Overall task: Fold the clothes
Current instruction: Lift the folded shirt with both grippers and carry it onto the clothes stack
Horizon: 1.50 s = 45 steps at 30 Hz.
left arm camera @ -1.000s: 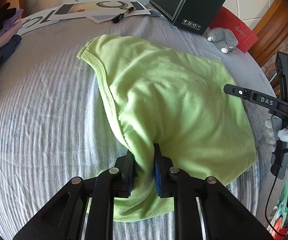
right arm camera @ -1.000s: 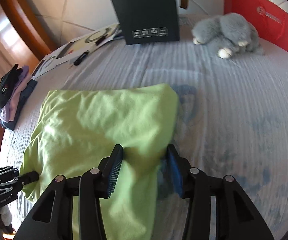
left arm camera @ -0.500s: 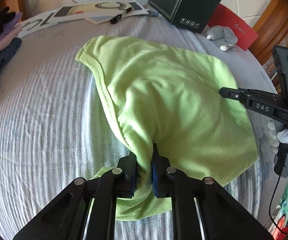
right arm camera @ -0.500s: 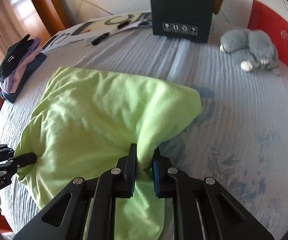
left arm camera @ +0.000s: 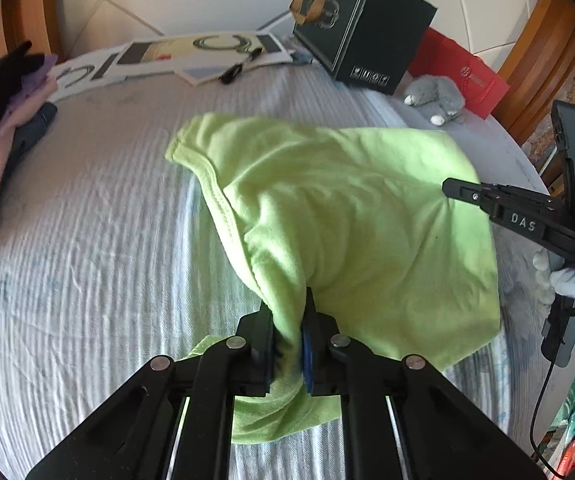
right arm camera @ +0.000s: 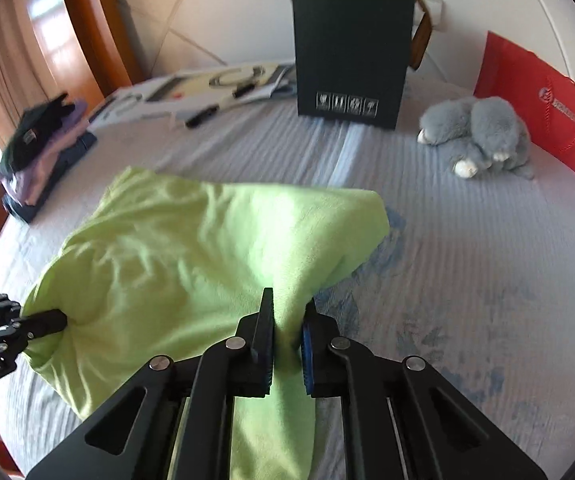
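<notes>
- Left gripper [left arm camera: 288, 338] and right gripper [right arm camera: 288, 344] each pinch the near edge of the green shirt [left arm camera: 339, 216].
- Shirt is lifted off the bed [left arm camera: 87, 240], its far part resting there; the fold looks mid-way.
- Folded stack [right arm camera: 43, 148] sits far left.

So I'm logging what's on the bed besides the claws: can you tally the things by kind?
Green shirt: 1
Stack of folded clothes: 1
Black box: 1
Red bag: 1
Grey plush toy: 1
Black markers: 2
Printed sheets: a pile, number unclear
Total: 7, plus the sheets
</notes>
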Available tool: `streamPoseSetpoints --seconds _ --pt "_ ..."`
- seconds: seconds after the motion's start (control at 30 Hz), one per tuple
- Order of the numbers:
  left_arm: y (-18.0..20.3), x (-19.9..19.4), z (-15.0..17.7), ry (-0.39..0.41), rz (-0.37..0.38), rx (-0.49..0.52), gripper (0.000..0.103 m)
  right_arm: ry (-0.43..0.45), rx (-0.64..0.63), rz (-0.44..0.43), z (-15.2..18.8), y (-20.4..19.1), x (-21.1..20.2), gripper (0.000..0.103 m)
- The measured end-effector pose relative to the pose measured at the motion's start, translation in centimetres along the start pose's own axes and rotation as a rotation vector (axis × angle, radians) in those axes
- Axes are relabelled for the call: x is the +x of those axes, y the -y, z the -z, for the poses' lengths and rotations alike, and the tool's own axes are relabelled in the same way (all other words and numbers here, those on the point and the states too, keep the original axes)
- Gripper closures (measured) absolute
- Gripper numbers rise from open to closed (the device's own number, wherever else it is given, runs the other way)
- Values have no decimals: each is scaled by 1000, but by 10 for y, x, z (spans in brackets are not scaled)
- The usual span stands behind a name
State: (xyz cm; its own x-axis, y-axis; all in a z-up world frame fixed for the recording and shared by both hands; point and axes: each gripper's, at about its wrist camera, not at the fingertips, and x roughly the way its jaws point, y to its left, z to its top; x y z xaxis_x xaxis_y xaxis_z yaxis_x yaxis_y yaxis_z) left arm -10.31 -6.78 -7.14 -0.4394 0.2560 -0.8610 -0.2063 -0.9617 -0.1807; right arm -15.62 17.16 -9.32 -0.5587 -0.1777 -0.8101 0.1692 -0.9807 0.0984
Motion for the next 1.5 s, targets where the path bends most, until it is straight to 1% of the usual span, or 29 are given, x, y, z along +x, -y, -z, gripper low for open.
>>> streamPoseSetpoints --seconds 0.13,0.23,0.37,0.5,0.57,0.63,0.77,0.9,0.97,1.1,1.17,1.23,1.3,1.37,1.4,1.47,1.5 --pt "11 -32 -10 64 -15 36 95 90 -39 -5 -8 -5 -33 94" --pt "17 -51 -16 104 -21 53 95 140 -55 -8 -14 -8 -54 94" --pt "21 -68 -17 137 -21 61 95 170 -58 -13 -18 -11 -69 94" --pt "22 -77 -13 143 -36 54 95 196 -78 -23 -22 -17 -84 94" --pt "19 -84 -14 151 -42 36 94 208 -97 -33 -28 -23 -90 94" --pt "11 -94 -16 170 -50 19 94 225 -126 -41 -41 -37 -97 94" --pt "-19 -125 -27 230 -66 7 94 261 -184 -58 -66 -67 -110 94" --pt "-75 -173 -44 324 -101 -12 94 322 -241 -73 -109 -126 -120 94" --pt "-111 -201 -54 372 -135 -9 94 364 -226 -116 -135 -163 -119 94" --pt "-197 -264 -80 450 -200 9 94 448 -197 -201 -188 -238 -118 94" --pt "-239 -293 -94 475 -227 20 94 490 -182 -244 -214 -275 -117 94" --pt "-277 -313 -110 477 -239 30 94 529 -164 -287 -240 -311 -115 94" --pt "-317 -315 -127 434 -221 17 94 510 -104 -329 -258 -333 -95 94" --pt "-355 -296 -140 369 -204 -9 93 428 -73 -319 -262 -348 -52 93" --pt "-375 -276 -143 320 -192 -29 93 387 -58 -314 -265 -355 -30 93" --pt "-413 -233 -149 224 -178 -66 91 305 -29 -303 -269 -370 14 89" --pt "-429 -206 -149 179 -224 -76 87 263 -24 -279 -264 -374 39 83"
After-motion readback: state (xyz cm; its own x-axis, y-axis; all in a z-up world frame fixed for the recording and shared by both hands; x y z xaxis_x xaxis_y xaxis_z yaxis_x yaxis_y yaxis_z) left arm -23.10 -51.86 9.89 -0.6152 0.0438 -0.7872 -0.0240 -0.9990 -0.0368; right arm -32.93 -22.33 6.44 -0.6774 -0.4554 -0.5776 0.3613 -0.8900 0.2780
